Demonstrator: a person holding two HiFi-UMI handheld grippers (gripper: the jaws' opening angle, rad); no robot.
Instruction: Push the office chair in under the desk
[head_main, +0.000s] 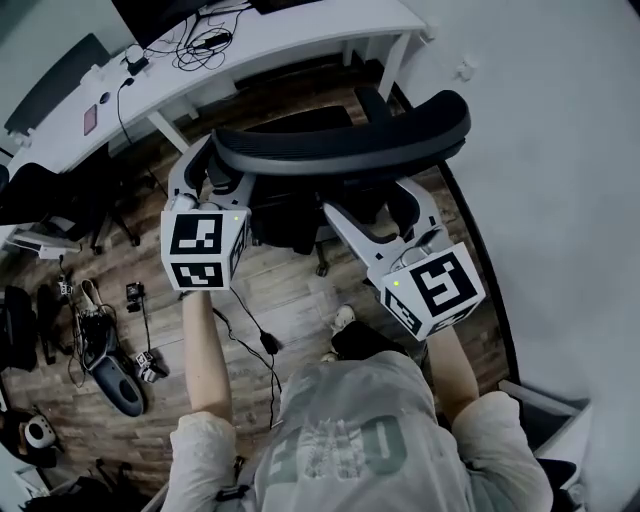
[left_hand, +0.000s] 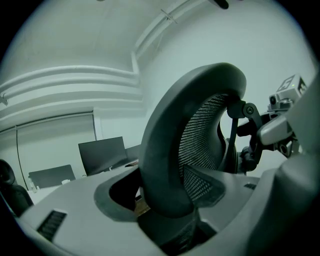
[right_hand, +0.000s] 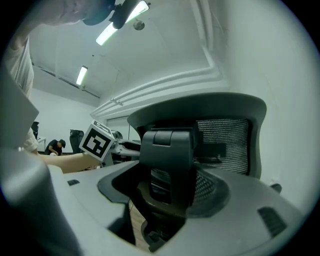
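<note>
Head view is showing the office chair (head_main: 340, 150) standing at 12 o'clock from the person, its back turned to them. The white desk (head_main: 300, 40) is lying beyond it toward 11 o'clock, and the seat is looking only partly between the desk legs, so I judge the push to be under way and not done. The left gripper (head_main: 210, 170) is meeting the backrest at 10 o'clock and the right gripper (head_main: 370, 200) at 2 o'clock, above the wooden floor (head_main: 290, 300). Left gripper view is showing jaws standing apart around the backrest rim (left_hand: 165, 150). The rim is leaning on the 3 o'clock jaw while a gap is showing at 9 o'clock, so the tool is unclenched, bracing and not clamping; a monitor (left_hand: 102, 155) is sitting ahead at 9 o'clock. Right gripper view is showing jaws likewise spread, straddling the black bracket (right_hand: 167, 160) behind the mesh, with daylight at 9 o'clock, so nothing is being squeezed. Pushing well probably means pressing evenly with both tools, level and straight toward 12 o'clock. An uneven push could be swivelling the chair into the desk leg at 1 o'clock.
</note>
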